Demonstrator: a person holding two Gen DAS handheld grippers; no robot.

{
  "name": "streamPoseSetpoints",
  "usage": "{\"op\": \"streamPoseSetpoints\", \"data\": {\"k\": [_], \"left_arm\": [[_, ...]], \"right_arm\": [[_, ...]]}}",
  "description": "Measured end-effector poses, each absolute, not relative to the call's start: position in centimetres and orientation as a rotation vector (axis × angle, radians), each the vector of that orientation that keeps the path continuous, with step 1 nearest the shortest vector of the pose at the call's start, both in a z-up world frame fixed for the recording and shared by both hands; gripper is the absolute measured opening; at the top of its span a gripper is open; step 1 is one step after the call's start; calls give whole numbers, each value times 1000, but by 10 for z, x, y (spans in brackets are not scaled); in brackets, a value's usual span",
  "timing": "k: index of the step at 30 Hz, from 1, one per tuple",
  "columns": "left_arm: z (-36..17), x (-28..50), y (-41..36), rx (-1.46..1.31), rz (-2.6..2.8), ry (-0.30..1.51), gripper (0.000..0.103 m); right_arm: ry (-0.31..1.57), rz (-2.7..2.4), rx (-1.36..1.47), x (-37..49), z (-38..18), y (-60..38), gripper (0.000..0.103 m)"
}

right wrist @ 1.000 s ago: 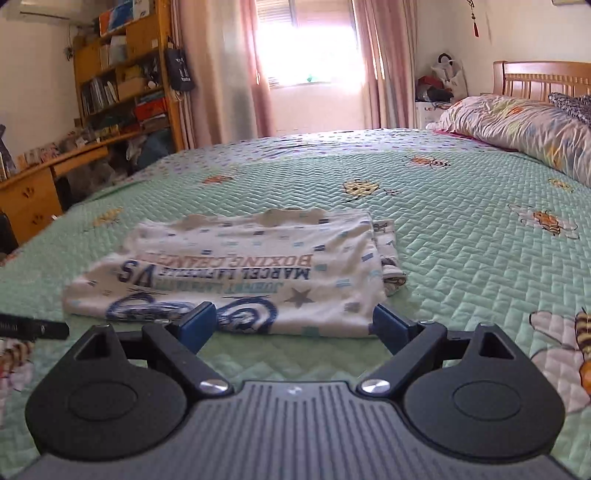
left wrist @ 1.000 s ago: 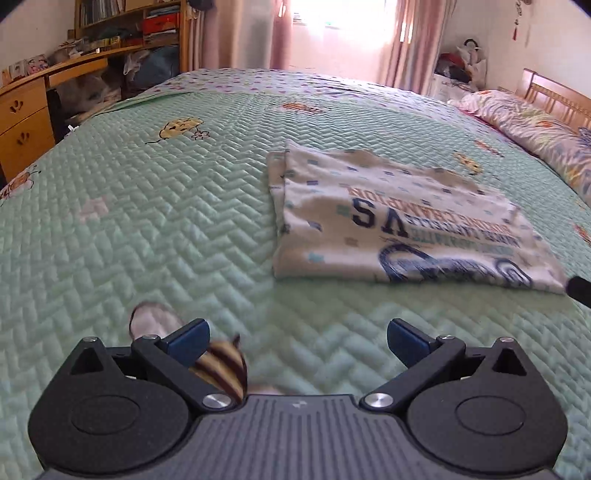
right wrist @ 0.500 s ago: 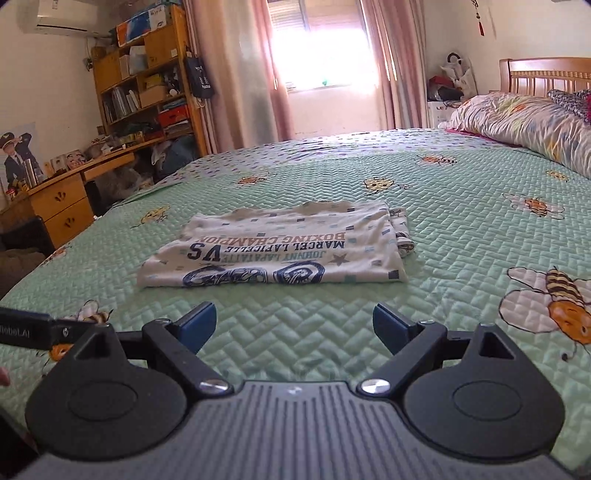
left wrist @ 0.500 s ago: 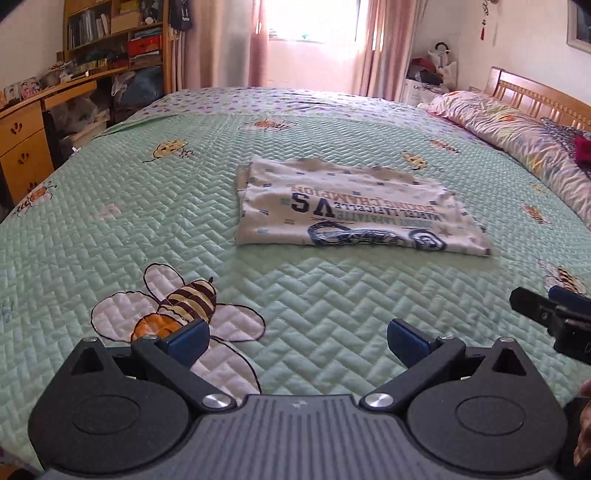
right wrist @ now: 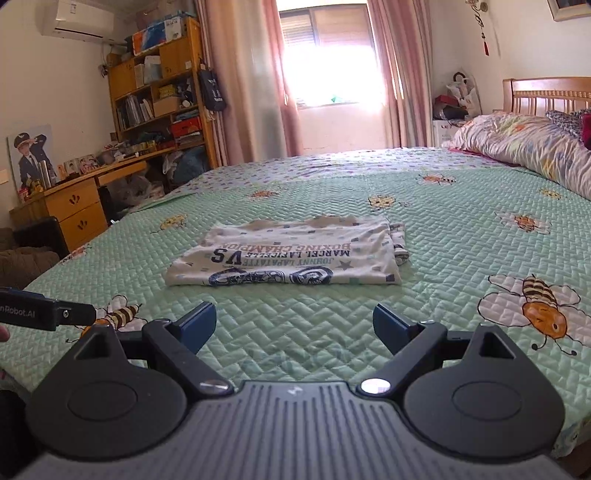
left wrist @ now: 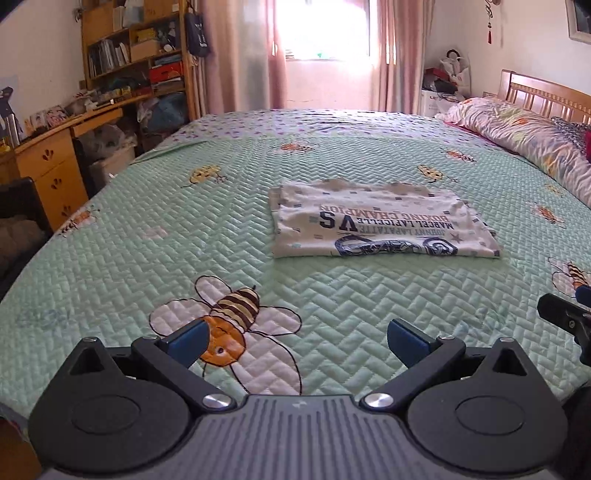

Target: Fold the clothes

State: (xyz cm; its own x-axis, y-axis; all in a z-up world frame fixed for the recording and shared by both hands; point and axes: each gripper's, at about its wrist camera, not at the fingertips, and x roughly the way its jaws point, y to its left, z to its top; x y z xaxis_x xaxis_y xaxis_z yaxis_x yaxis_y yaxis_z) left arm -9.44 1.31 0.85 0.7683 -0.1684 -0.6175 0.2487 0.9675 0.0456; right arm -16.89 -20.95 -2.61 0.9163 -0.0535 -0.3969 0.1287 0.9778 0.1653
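A white printed T-shirt lies folded into a flat rectangle in the middle of the green quilted bedspread, its blue lettering facing up. It also shows in the right wrist view as the same folded T-shirt. My left gripper stands open well short of it, nothing between its blue pads. My right gripper is open too, held back from the shirt's near edge and empty. Each gripper's tip pokes into the other's view at the side.
A wooden desk with drawers and bookshelves stand left of the bed. A floral pillow or duvet and the wooden headboard lie at the right. Curtains frame a bright window behind the bed.
Both grippers have drawn back and risen away from the folded shirt, which now looks smaller and farther off. The shirt itself has not moved.
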Motion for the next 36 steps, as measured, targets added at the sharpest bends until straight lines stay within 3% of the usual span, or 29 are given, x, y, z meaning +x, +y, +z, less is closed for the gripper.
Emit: {"op": "streamPoseSetpoints", "data": {"k": [20,36], "left_arm": [[0,-72,32,-49,-221,696,102],[2,-69,25,57,-192,721,102]], "right_arm": [[427,-85,186,-166,-36,-205,92],[426,-62,144,-164,-31,-195,92]]}}
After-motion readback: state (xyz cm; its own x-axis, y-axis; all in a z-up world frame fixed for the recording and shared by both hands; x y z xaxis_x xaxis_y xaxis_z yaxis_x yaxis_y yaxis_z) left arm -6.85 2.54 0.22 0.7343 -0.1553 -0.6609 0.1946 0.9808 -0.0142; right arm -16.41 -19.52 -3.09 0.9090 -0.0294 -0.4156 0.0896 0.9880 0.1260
